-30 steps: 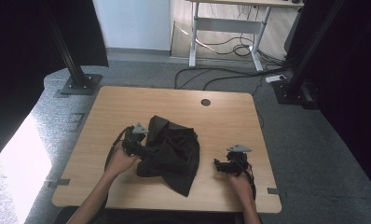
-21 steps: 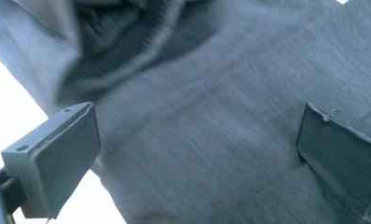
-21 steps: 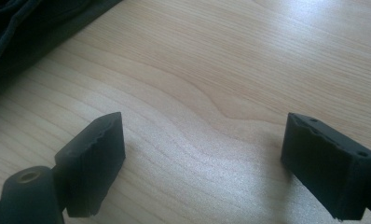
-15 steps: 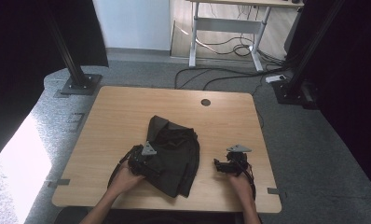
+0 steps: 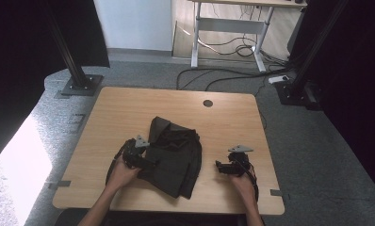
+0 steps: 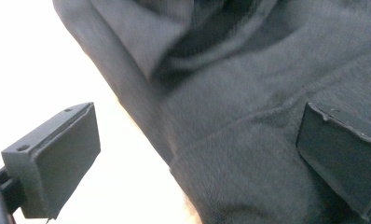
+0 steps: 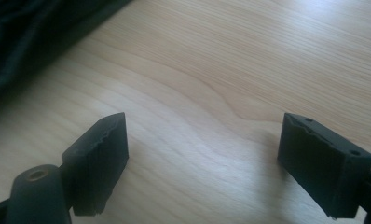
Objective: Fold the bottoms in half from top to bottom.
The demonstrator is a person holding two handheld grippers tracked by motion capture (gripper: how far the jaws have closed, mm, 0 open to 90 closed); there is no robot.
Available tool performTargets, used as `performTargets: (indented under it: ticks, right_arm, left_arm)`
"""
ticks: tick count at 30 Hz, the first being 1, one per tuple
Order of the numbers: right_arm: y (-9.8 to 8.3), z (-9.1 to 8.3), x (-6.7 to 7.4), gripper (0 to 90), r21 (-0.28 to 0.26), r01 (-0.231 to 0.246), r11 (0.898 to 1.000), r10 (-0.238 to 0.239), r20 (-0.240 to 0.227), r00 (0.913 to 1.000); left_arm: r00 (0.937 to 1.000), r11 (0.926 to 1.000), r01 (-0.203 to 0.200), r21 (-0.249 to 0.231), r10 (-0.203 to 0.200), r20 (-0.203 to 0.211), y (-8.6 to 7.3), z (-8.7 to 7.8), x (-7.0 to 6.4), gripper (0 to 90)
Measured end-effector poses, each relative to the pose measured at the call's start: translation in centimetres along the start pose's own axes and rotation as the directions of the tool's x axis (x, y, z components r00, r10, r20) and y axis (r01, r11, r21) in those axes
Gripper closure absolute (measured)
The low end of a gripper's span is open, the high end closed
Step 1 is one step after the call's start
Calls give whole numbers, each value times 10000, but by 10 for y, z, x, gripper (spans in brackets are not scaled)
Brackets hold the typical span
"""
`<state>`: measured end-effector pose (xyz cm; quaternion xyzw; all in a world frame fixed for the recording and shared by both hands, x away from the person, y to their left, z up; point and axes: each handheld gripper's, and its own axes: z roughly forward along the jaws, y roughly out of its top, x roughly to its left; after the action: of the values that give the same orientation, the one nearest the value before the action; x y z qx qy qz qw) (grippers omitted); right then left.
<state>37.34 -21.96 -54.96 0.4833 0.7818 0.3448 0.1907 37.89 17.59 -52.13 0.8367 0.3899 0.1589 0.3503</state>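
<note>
The dark garment (image 5: pixel 174 155) is spread on the tabletop (image 5: pixel 223 122) between both tongs: its edge is straddled by the parted left tongs (image 5: pixel 150 164); the right tongs (image 5: pixel 219 167), parted, are kept beside it.

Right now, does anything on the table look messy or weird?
The dark cloth is the untidy thing: it lies bunched in crumpled, uneven folds in the middle of the wooden table, not flat. The left tool sits at its left edge with jaws apart, cloth between them. The right tool is open over bare wood. Nothing looks spilled or broken.
</note>
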Motion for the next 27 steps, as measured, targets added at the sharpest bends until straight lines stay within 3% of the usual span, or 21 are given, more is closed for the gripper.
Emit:
performTargets:
  ticks: [6,11,15,21,24,27]
  right_arm:
    - [20,-9,16,184,-241,499,9985,-513,-616,9968]
    - [47,-17,36,202,-501,1114,9925,-1174,-1390,9833]
    - [74,-18,59,281,-562,1831,9815,-1909,-2074,9595]
    - [106,5,102,377,-329,3055,9516,-3016,-2905,9081]
    - [114,21,118,404,-165,3349,9421,-3231,-3109,8938]
    - [121,38,131,416,14,3509,9364,-3327,-3143,8891]
  left_arm:
    - [9977,9977,528,-415,-510,441,-14,2,3,0]
    - [9960,9969,642,-459,-612,650,-18,5,5,0]
    - [9966,9972,596,-459,-569,593,-20,9,2,0]
    - [9984,9975,451,-540,-432,372,-22,10,0,0]
    - [9984,9976,476,-510,-459,330,-23,10,-1,0]
    - [9986,9980,471,-423,-460,273,-22,10,-2,0]
